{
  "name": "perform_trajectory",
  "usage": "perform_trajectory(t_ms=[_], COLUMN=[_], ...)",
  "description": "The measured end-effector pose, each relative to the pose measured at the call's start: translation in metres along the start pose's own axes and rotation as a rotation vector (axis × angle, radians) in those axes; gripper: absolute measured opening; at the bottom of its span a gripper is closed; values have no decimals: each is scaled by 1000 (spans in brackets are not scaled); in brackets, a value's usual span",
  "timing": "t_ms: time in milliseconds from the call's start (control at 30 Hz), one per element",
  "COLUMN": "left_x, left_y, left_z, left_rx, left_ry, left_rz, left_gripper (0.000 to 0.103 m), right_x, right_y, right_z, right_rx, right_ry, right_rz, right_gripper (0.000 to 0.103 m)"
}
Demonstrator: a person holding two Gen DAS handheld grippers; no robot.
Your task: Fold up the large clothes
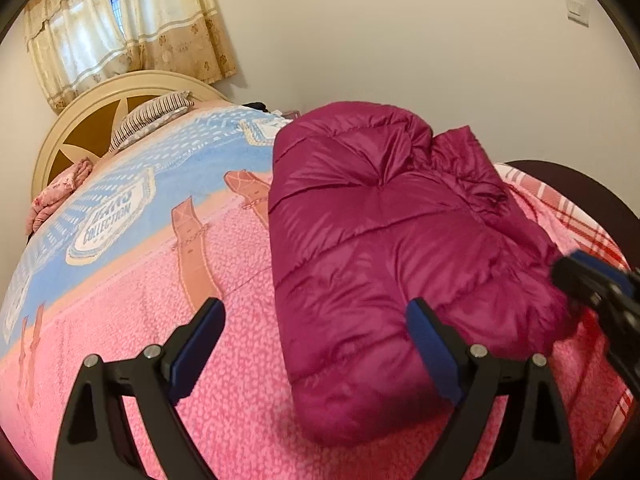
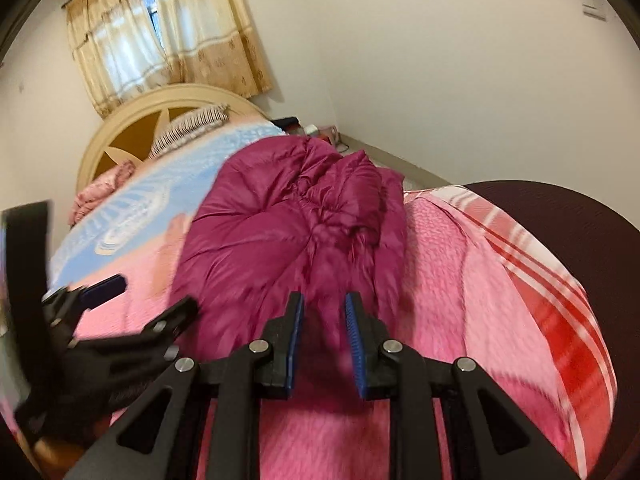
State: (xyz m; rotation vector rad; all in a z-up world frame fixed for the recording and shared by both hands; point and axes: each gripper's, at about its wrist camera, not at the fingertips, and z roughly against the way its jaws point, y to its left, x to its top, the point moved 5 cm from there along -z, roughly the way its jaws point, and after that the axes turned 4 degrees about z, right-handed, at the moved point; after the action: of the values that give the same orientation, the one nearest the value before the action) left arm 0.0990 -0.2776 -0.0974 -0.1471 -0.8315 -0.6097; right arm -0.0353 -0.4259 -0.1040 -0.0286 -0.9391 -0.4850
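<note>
A magenta puffer jacket (image 1: 380, 248) lies folded into a thick bundle on the pink blanket (image 1: 232, 360) of a bed. My left gripper (image 1: 316, 304) stands wide open above the bundle's near left edge, one finger over the blanket and the other over the jacket, with nothing held. In the right wrist view the jacket (image 2: 272, 232) sits just beyond my right gripper (image 2: 325, 300), whose blue pads are a narrow gap apart with no fabric pinched between them. The right gripper (image 1: 580, 276) shows blurred at the jacket's right side. The open left gripper (image 2: 148, 300) appears at the left.
The blanket turns blue (image 1: 160, 168) toward the cream headboard (image 1: 100, 120), where a striped pillow (image 1: 152, 116) and a pink bundle (image 1: 60, 196) lie. A red plaid sheet (image 2: 552, 308) covers the right edge by a dark footboard (image 2: 560, 216). Curtains (image 1: 120, 28) hang behind.
</note>
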Motion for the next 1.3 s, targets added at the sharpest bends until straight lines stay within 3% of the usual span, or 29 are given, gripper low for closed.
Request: perform_trajectory(t_ms=[133, 200, 267, 300, 400, 600, 733, 833, 1067, 1300], left_x=[-11, -18, -27, -32, -46, -81, -83, -74, -53, -44], left_y=[6, 12, 15, 16, 20, 20, 18, 21, 30, 35], left_z=[16, 26, 36, 41, 53, 61, 77, 98, 162, 202], left_rx=[-27, -17, -9, -5, 14, 20, 15, 0, -22, -20], left_ry=[-9, -14, -23, -31, -34, 36, 6, -51, -284, -413], left_rz=[31, 36, 25, 18, 19, -19, -41, -22, 13, 35], left_gripper=[95, 95, 95, 95, 97, 97, 97, 97, 103, 103], right_x=[-19, -27, -35, -37, -47, -67, -66, -55, -30, -14], right_y=[2, 4, 4, 5, 7, 10, 14, 21, 44, 56], right_z=[22, 30, 36, 39, 46, 75, 100, 128, 190, 242], right_rx=[-36, -81, -93, -96, -104, -134, -144, -154, -184, -187], right_ry=[-15, -13, -19, -23, -4, 41, 19, -50, -264, -443], right_rz=[8, 14, 6, 6, 28, 54, 67, 75, 119, 98], right_gripper=[24, 38, 68, 70, 70, 70, 70, 70, 75, 78])
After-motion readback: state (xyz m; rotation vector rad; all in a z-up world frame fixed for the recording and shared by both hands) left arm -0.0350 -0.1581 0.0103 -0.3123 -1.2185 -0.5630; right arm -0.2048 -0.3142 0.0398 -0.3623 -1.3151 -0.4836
